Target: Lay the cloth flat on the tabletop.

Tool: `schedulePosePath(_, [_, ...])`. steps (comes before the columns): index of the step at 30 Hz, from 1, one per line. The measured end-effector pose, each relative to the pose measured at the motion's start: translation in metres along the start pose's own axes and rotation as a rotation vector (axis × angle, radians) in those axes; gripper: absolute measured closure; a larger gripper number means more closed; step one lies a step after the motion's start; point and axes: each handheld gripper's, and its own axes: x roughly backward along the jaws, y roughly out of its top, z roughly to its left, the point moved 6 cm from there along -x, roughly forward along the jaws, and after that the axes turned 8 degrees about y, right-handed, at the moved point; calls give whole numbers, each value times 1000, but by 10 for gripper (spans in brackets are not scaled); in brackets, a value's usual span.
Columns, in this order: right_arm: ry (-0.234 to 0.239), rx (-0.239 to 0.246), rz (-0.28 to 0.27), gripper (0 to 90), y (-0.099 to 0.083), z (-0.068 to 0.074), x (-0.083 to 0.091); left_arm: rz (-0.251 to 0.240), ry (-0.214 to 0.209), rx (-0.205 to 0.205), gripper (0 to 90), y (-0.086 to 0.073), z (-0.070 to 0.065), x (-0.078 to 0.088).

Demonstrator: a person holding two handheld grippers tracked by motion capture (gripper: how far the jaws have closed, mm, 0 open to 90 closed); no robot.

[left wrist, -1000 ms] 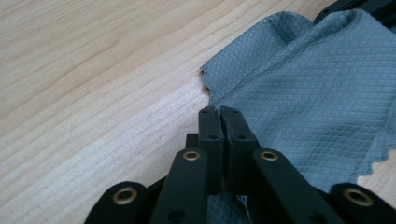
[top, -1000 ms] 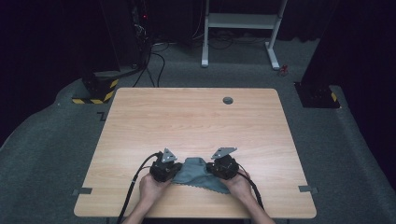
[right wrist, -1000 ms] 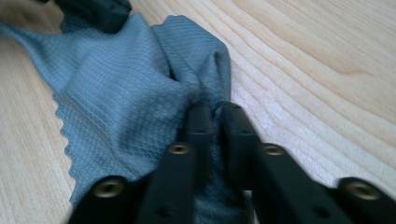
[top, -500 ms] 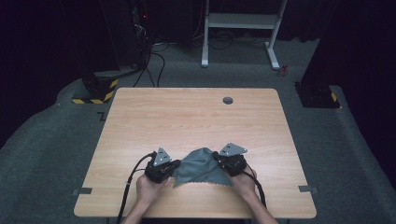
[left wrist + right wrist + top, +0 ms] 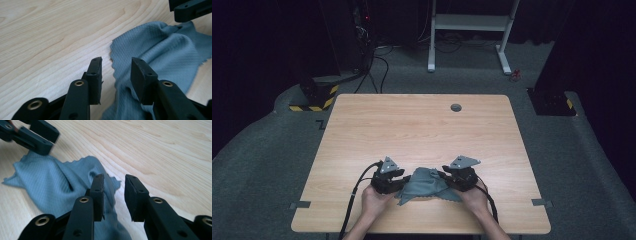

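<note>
A grey-blue cloth (image 5: 428, 183) lies crumpled on the bench (image 5: 422, 130) between the two grippers. The left gripper (image 5: 116, 67) stands with jaws apart over the cloth's scalloped edge just ahead of it; the right gripper (image 5: 114, 185) is likewise spread over the opposite edge. The cloth looks light, soft and limp, so it should be pinched at an edge or corner.

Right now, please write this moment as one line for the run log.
scene: grey cloth bunched on wooden table, near edge | left gripper: open, at cloth's edge | right gripper: open, over cloth's edge | cloth: not gripped
</note>
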Motion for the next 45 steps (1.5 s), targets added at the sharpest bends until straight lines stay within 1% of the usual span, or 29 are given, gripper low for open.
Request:
schedulePosePath(2, [12,-6,33,717,0,-1,-10,29,3,-1,615,2,-1,-11])
schedulePosePath(3, [26,-6,51,747,-1,-1,-15,41,4,-1,615,4,-1,-17])
schedulePosePath(4, [43,-9,72,817,-2,0,-21,53,10,-10,618,4,-2,-20])
schedulePosePath(5, [51,-9,77,878,-3,0,-24,61,17,-20,621,5,-2,-24])
schedulePosePath(7, [50,-4,74,894,-2,1,-25,77,15,-29,627,6,-4,-28])
schedulePosePath(8, [44,-1,69,896,-1,1,-23,80,11,-27,630,6,-5,-30])
schedulePosePath(12, [10,9,14,899,6,-2,-11,90,30,-60,681,10,-5,-34])
schedulePosePath(13, [1,8,-9,900,8,-3,-7,94,40,-77,723,11,-5,-34])
schedulePosePath(14, [-8,11,-27,900,10,-4,-3,96,35,-90,765,12,-5,-35])
schedulePosePath(15, [-10,11,-44,899,12,-4,1,96,35,-90,816,12,-5,-35])
schedulePosePath(16, [-14,16,-57,899,15,-3,4,111,11,-99,866,13,-7,-36])
schedulePosePath(18, [-21,28,-65,899,18,-2,7,120,15,-135,900,15,-11,-36])
schedulePosePath(19, [-27,39,-67,899,19,-1,9,113,19,-150,900,17,-13,-36])
schedulePosePath(21, [-39,51,-85,899,21,-1,12,78,38,-152,900,22,-11,-33])
schedulePosePath(24, [-49,48,-108,899,24,-3,18,-31,72,-107,900,43,1,-16])
schedulePosePath(27, [-66,48,-130,898,27,-5,26,-118,108,-103,900,58,7,2])
schedulePosePath(28, [-76,59,-137,897,27,-5,29,-141,106,-106,900,61,7,6])
schedulePosePath(29, [-80,65,-144,896,28,-5,31,-149,89,-108,900,61,6,8])
schedulePosePath(30, [-76,69,-148,896,27,-4,32,-144,62,-110,900,59,4,6])
schedulePosePath(31, [-76,69,-148,896,27,-4,32,-144,62,-110,864,59,4,6])
schedulePosePath(32, [-64,74,-124,894,22,-3,27,-95,21,-104,749,52,0,-2])
schedulePosePath(33, [-62,73,-112,893,20,-3,24,-43,17,-120,719,42,-2,-13])
schedulePosePath(34, [-62,79,-102,893,17,-3,22,-13,13,-121,692,36,-4,-19])
schedulePosePath(35, [-62,79,-102,893,17,-3,22,-13,13,-121,661,36,-4,-19])
schedulePosePath(36, [-59,65,-88,892,11,-5,18,33,3,-98,611,25,-7,-29])
schedulePosePath(38, [-55,51,-86,893,7,-6,18,49,1,-88,576,21,-8,-33])
schedulePosePath(39, [-58,50,-85,893,6,-7,19,79,4,-78,562,16,-8,-38])
schedulePosePath(43, [-68,58,-99,894,8,-9,24,87,12,-74,548,20,-7,-41])
schedulePosePath(45, [-67,56,-115,895,11,-9,27,91,6,-75,576,23,-8,-44])
